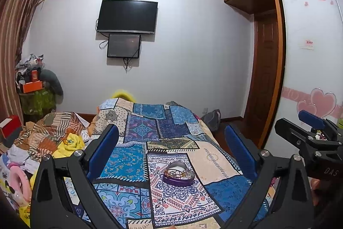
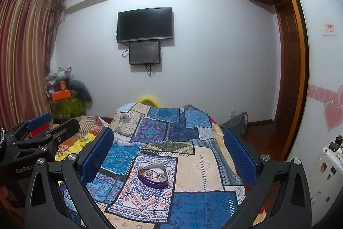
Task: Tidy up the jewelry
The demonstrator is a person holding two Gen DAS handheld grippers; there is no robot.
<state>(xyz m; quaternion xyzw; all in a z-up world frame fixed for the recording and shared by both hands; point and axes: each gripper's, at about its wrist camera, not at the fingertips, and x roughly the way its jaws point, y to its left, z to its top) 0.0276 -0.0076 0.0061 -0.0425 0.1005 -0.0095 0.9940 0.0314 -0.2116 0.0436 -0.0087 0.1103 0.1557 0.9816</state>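
Both my claws hang above the bed, and the purple heart-shaped box (image 1: 179,175) is my landmark for everything here. It sits on the patchwork blanket (image 1: 150,134), on a panel of white with dark blue lace-like pattern, its lid off and a tangle of jewelry (image 1: 178,173) heaped inside: gold-toned loops and a few paler pieces, too small to sort out one from another. My left gripper (image 1: 173,144) is spread wide, its blue pads standing well apart on either side of the box and above it, holding nothing. My right gripper (image 2: 169,146) is spread just as wide and just as empty, with the box between its fingers too, nearer the left one. Beyond the box, on the far wall, hangs a dark television (image 1: 127,16) with a smaller screen (image 1: 124,46) right beneath it. Left of the box lies a heap of rumpled clothes (image 1: 53,138), striped and yellow. Right of the box, past the bed's edge, stands a wardrobe door (image 1: 308,57) with pink heart stickers, and a white suitcase (image 2: 325,173) near it.
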